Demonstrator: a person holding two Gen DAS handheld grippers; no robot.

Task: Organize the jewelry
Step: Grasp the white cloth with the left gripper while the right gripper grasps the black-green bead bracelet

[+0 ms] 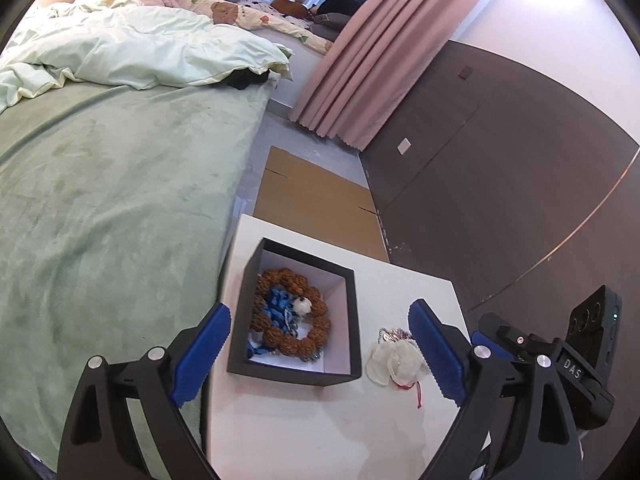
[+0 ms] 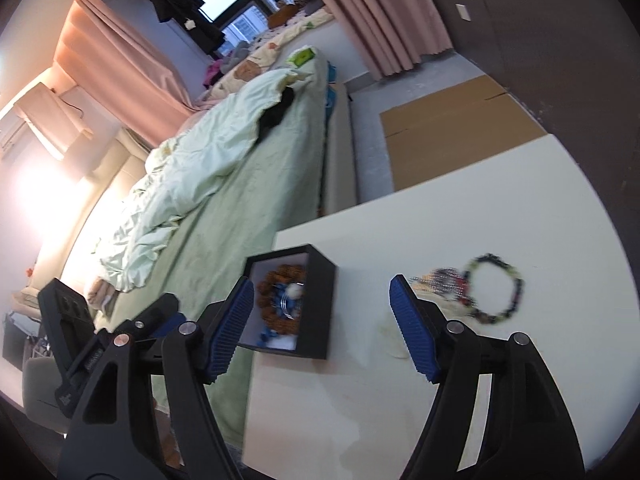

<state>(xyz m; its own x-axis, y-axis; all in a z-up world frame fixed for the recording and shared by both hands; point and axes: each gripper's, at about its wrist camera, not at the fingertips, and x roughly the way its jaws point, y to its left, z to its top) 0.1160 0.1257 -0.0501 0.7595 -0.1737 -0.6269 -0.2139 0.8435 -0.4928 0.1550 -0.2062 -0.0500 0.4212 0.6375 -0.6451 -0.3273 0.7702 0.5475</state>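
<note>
Here, on the white tabletop point(image 1: 304, 420), a black square cardboard box point(image 1: 294, 376) already holds a brown beaded bracelet point(image 1: 294, 316). Both grippers, left point(image 1: 320, 356) and right point(image 2: 322, 328), hover with fingers spread, empty. A green-and-black beaded bracelet point(image 2: 496, 294) lies loose, forward-right of the nearer right gripper.

Box point(image 1: 294, 372) on table point(image 1: 320, 432), bracelets point(image 1: 292, 312) inside; pouch point(image 1: 394, 362) right; bed point(image 1: 100, 200) left.
</note>
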